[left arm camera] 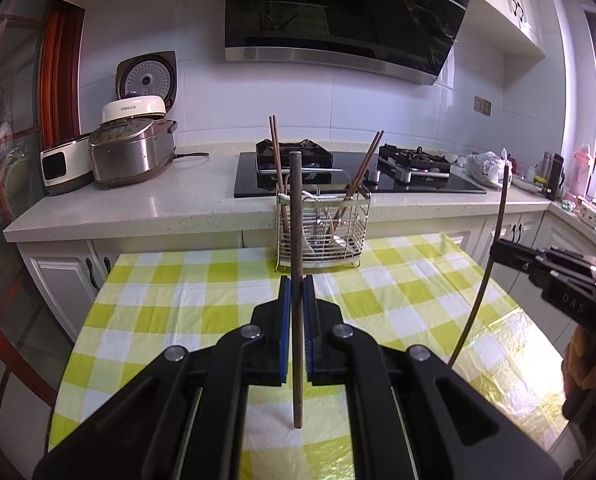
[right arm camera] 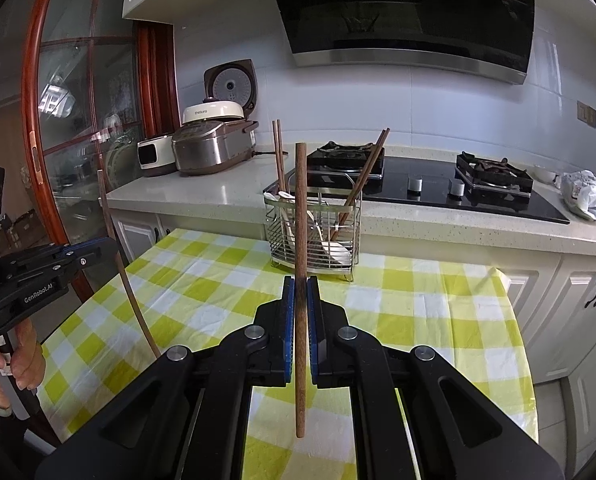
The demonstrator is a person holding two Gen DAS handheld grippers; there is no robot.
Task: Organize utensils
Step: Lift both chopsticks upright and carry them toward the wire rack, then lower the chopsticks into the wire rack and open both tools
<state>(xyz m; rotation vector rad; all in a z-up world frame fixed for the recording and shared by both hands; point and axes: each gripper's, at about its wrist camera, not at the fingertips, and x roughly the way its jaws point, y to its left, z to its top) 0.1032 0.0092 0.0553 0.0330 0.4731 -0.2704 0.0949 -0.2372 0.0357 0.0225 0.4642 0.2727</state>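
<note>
Table (left arm camera: 186,300), checked cloth: the rack (left arm camera: 322,232) stands at its far edge, chopsticks and spoons already inside. Left gripper (left arm camera: 297,300): clamped on one upright chopstick (left arm camera: 296,220). Right gripper (right arm camera: 301,300): likewise clamped on its own chopstick (right arm camera: 301,208). Judged step: carry both to the rack; keep each stick vertical, lower tip-first into a free cell, then release. Only the right view shows the white spoons (right arm camera: 334,250) clearly; only the left shows the bottles (left arm camera: 554,172) far right.

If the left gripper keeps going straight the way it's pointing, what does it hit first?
Probably the wire utensil rack on the checked tablecloth, dead ahead of the left gripper and its chopstick; depth is unclear.
</note>
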